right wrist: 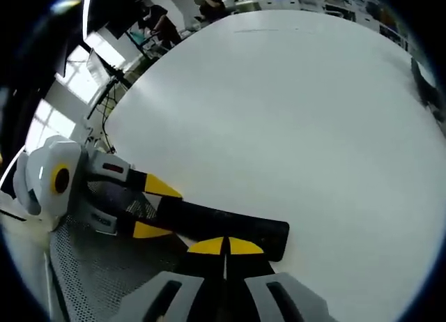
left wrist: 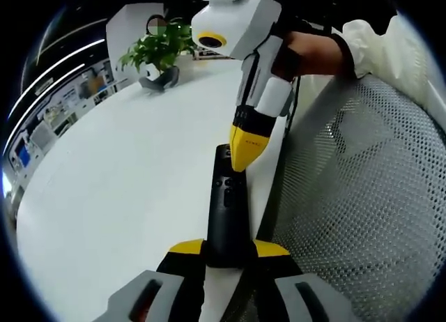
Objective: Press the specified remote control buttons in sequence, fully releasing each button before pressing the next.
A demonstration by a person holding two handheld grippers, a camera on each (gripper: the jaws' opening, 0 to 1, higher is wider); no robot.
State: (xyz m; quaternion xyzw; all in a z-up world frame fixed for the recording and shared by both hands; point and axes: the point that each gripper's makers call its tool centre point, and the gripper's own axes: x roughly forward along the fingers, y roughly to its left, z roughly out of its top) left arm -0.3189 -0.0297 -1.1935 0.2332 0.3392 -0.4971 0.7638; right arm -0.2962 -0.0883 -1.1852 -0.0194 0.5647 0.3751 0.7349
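Remote control [left wrist: 228, 214], black, lying near the white desk [left wrist: 125, 196] edge, near end clamped between left tool [left wrist: 228, 249] yellow tips. Right tool [left wrist: 245, 151] closed to a point, touching the remote's upper face. Potted plant [left wrist: 159, 54] in dark pot at far side. Mesh chair [left wrist: 362, 196] alongside.

Right gripper view: right tool [right wrist: 224, 247] tips together over remote [right wrist: 223, 228]; left tool [right wrist: 157, 209] gripping its other end.
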